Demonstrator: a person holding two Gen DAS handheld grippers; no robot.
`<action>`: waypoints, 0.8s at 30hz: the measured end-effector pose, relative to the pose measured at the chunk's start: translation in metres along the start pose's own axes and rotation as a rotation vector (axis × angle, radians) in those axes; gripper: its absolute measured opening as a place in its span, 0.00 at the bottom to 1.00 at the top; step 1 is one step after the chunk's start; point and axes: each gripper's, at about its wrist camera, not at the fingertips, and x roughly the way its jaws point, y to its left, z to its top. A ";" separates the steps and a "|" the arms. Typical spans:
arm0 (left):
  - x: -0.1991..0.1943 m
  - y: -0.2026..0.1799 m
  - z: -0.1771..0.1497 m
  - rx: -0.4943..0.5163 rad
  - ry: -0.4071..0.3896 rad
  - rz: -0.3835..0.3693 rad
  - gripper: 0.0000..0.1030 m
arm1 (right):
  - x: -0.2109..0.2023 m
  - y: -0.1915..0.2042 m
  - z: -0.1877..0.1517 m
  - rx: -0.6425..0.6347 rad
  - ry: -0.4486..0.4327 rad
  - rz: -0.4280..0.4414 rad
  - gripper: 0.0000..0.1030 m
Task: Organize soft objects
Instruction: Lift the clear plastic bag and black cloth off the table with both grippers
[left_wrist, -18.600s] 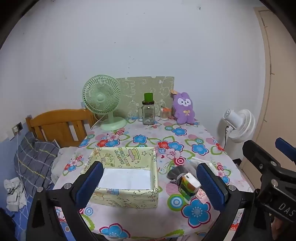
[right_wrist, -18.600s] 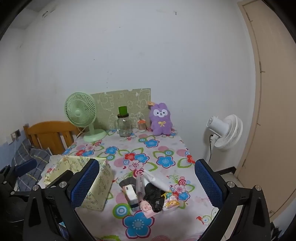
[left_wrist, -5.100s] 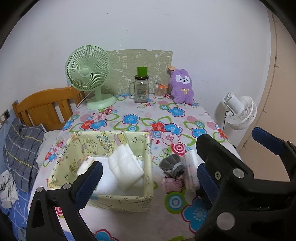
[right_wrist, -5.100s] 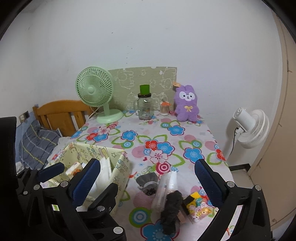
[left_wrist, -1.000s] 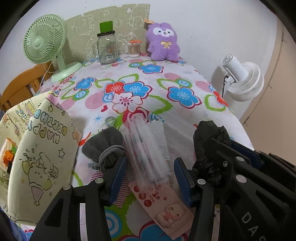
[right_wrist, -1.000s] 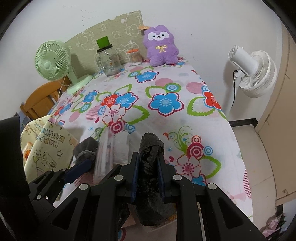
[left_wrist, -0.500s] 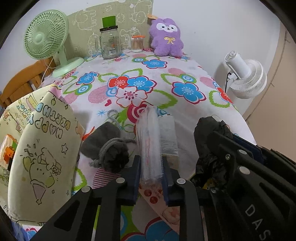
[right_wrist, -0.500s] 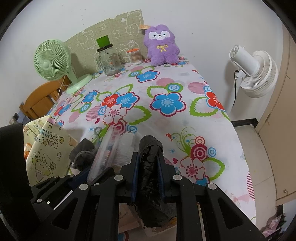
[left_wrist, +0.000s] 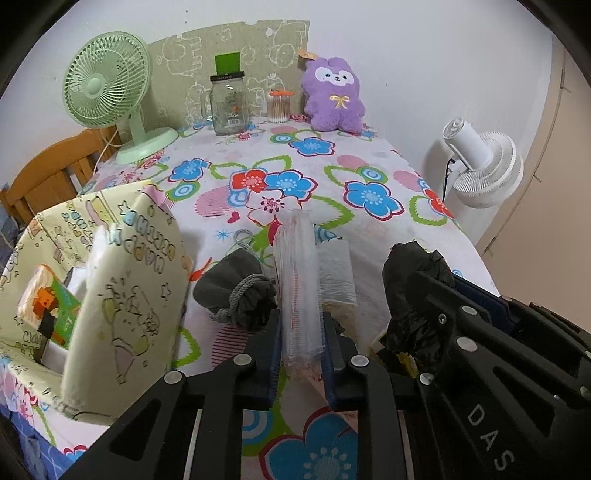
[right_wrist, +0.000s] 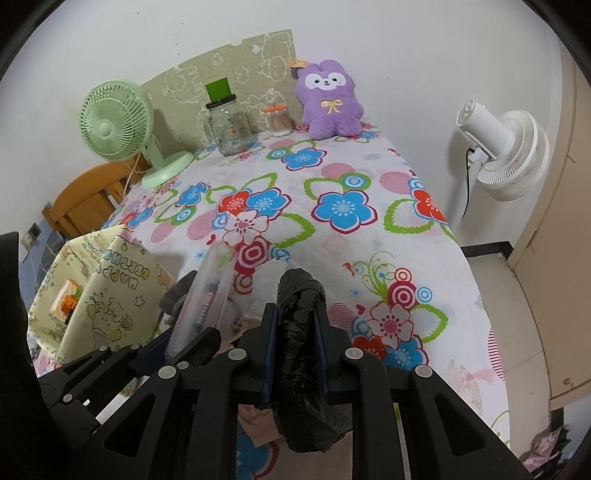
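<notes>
My left gripper (left_wrist: 300, 332) is shut on a clear plastic packet (left_wrist: 298, 280) and holds it upright above the flowered tablecloth; the packet also shows in the right wrist view (right_wrist: 210, 295). My right gripper (right_wrist: 294, 332) is shut on a crumpled black plastic bag (right_wrist: 301, 332), seen at the right of the left wrist view (left_wrist: 410, 288). A grey drawstring pouch (left_wrist: 236, 291) and a second clear packet (left_wrist: 336, 273) lie on the cloth. The yellow-green fabric box (left_wrist: 122, 295) stands at the left, holding white folded items and a tissue pack (left_wrist: 44, 306).
At the table's far edge stand a green desk fan (left_wrist: 107, 85), a glass jar (left_wrist: 227, 103), a cotton-swab pot (left_wrist: 279, 107) and a purple plush (left_wrist: 334, 99). A white floor fan (left_wrist: 480, 162) stands off the right edge. A wooden chair (left_wrist: 48, 173) is at the left.
My left gripper closed on the clear packet and lifted it upright off the cloth. My right gripper kept hold of the black bag and rose slightly.
</notes>
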 end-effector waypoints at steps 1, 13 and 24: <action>-0.003 0.001 0.000 0.000 -0.003 -0.001 0.16 | -0.003 0.002 0.000 -0.002 -0.004 0.000 0.21; -0.035 0.007 0.002 0.013 -0.052 -0.008 0.17 | -0.032 0.018 0.004 -0.017 -0.060 -0.007 0.21; -0.073 0.017 0.006 0.028 -0.115 -0.004 0.17 | -0.065 0.037 0.007 -0.028 -0.121 -0.003 0.21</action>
